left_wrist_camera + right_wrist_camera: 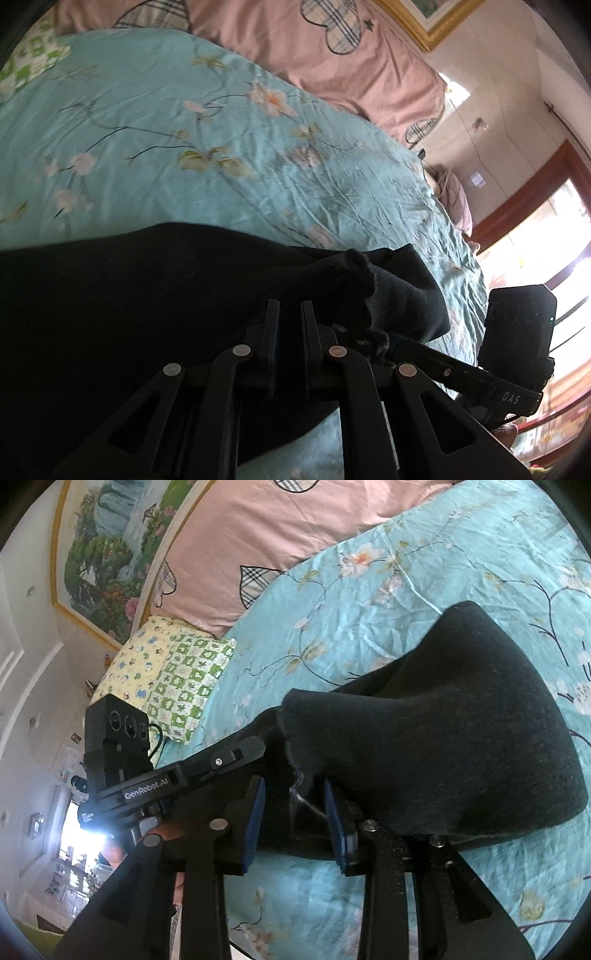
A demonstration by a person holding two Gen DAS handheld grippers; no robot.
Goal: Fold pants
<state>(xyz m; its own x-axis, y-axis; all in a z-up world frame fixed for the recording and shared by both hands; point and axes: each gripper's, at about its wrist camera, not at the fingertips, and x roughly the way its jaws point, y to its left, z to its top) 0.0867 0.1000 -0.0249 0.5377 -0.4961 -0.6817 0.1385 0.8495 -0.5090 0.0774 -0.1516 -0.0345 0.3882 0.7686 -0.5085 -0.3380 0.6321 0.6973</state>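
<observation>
Dark pants (129, 295) lie on a teal flowered bedspread (184, 147). In the left wrist view my left gripper (290, 308) has its jaws close together on a bunched edge of the pants. The right gripper's body (517, 332) shows at the right of that view. In the right wrist view my right gripper (293, 794) holds its blue-padded jaws apart around a raised edge of the pants (443, 746), which drape up and to the right. The left gripper's body (118, 738) shows at the left.
Pink pillows (332, 48) lie along the head of the bed. A green patterned pillow (177, 679) sits at the bed's corner. A framed landscape picture (110, 554) hangs on the wall. A bright window (546, 229) lies beyond the bed.
</observation>
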